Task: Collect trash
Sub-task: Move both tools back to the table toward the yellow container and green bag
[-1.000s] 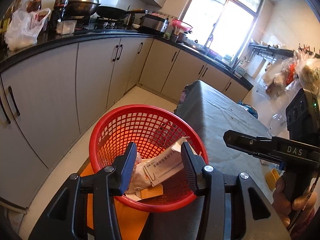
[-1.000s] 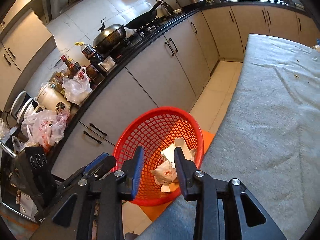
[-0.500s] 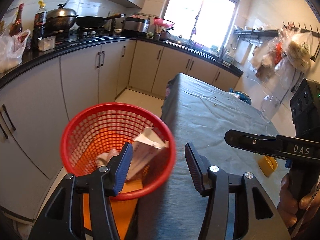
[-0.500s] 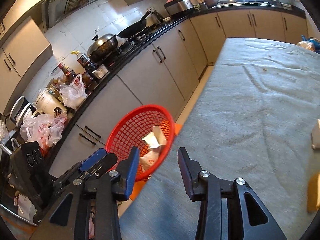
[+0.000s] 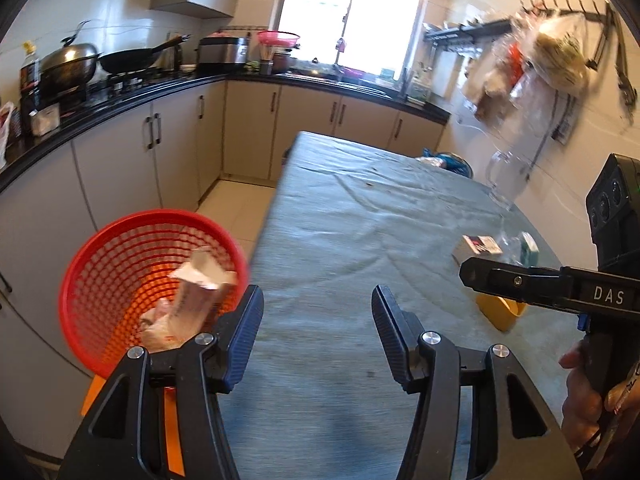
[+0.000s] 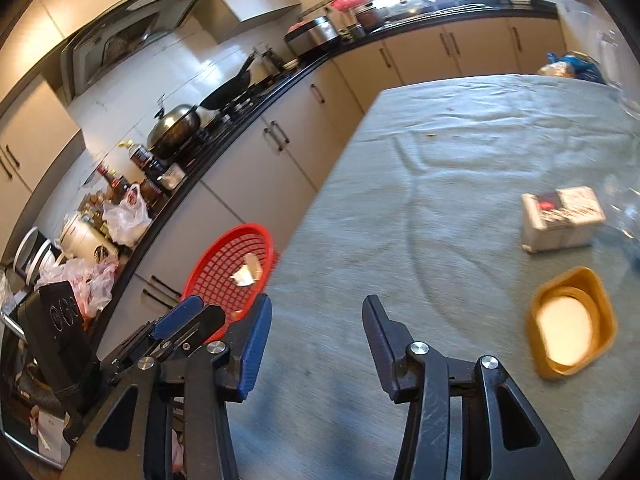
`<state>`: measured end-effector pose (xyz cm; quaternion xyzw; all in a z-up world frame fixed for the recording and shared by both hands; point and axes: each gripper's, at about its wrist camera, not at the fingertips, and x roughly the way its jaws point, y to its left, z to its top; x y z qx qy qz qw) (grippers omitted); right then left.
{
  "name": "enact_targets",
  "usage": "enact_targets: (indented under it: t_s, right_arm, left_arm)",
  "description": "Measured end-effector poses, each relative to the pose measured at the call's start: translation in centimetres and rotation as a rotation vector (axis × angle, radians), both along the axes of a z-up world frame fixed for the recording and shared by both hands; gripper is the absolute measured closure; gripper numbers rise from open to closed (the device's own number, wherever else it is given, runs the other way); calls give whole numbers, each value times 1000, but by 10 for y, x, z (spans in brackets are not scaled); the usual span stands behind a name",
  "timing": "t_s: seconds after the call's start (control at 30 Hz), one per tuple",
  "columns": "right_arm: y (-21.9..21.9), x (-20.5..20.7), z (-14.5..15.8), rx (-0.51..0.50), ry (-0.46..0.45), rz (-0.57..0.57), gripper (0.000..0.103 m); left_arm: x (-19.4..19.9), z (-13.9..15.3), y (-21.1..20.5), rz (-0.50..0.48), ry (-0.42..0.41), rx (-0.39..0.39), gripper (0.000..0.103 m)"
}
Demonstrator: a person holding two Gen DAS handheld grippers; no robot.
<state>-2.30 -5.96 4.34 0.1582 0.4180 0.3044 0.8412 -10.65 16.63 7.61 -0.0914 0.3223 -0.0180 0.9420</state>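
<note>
Left gripper [image 5: 316, 332]: jaws spreading, nothing between them, hovering over the table's [image 5: 344, 232] near left edge.
Right gripper [image 6: 316, 344]: jaws likewise widening, empty, pointing down at bare cloth near the table's near edge.
Red basket [image 5: 92, 264]: standing on the floor just beside the table's left edge, already holding crumpled paper and a wrapper [image 5: 188, 300].
Remaining trash: small printed box [image 6: 562, 218] and yellow tub [image 6: 570, 322], lying close together toward the table's right edge, box farther, tub nearer; clear, blurred plastic item beside the box, kind not telling.
Step in hand, judging: reaching for the next piece.
Handling advice: approaching the tub with the right gripper, straddling one rim wall rather than the full width; squaring jaws to the box's short sides; keeping fingertips from snagging the wrinkled cloth.
</note>
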Motion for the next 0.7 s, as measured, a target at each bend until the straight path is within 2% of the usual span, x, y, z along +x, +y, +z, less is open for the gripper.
enact_targets:
  t_s: [0.27,0.5,0.7]
  right_arm:
    - [-64,-7,-8,28,5,-102,51]
    - [-111,-17,-15,45,0,-183,50]
    - [-149,-19,-22,24,3,-266,50]
  left_arm:
    - [15,-3,-57,-89,28,59,46]
    - [24,-9,-91,-141,56,95,46]
    - [34,-14,-123,-190,82,127,46]
